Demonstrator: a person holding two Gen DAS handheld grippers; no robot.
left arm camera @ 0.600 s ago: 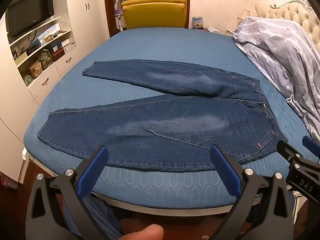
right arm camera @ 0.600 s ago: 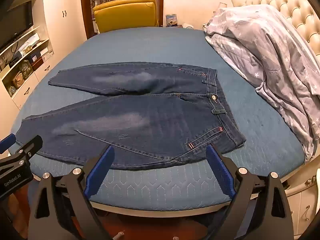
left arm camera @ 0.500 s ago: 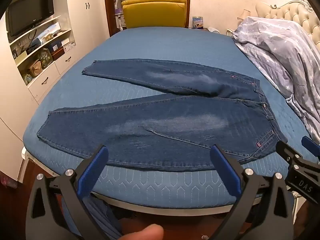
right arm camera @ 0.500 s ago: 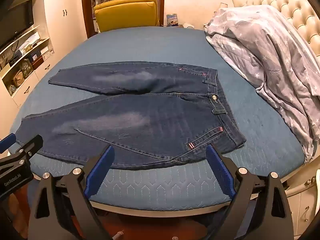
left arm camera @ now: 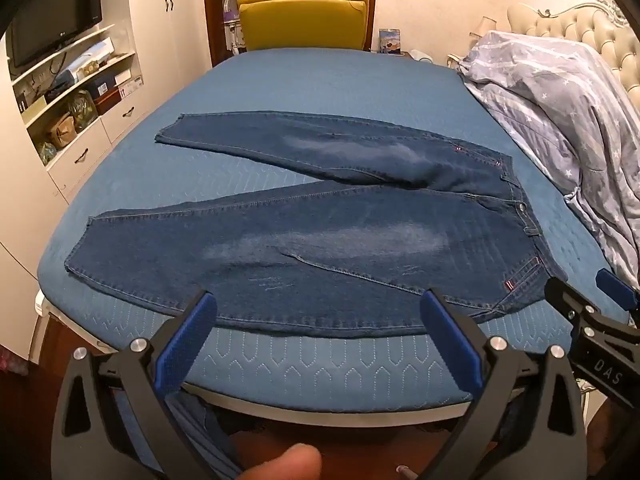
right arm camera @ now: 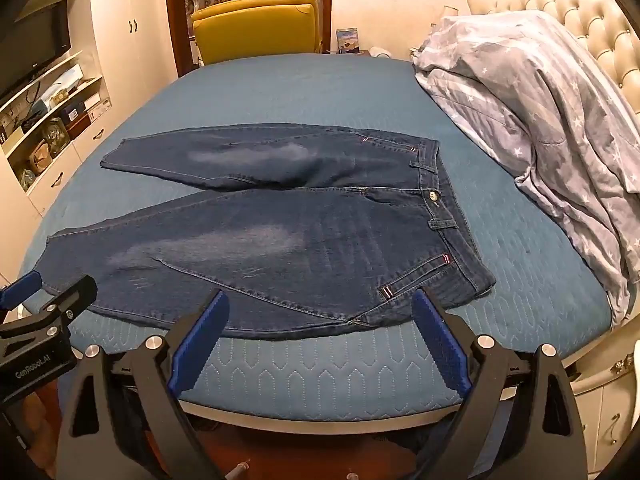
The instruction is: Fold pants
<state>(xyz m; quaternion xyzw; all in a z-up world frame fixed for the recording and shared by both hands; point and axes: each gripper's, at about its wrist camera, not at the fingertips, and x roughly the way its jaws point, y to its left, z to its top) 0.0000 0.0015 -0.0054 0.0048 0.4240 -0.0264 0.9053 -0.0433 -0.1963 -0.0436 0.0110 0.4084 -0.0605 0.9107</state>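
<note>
The pants [left arm camera: 320, 248] lie unfolded across the middle of the bed [left arm camera: 320, 368], legs apart, so all folding remains, and the left gripper [left arm camera: 316, 320] and right gripper [right arm camera: 320, 318] hover spread and empty at the lower frame edge.

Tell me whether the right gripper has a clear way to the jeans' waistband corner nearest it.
Probably yes. The right gripper is open, and only bare blue bedspread lies between it and the jeans.
</note>
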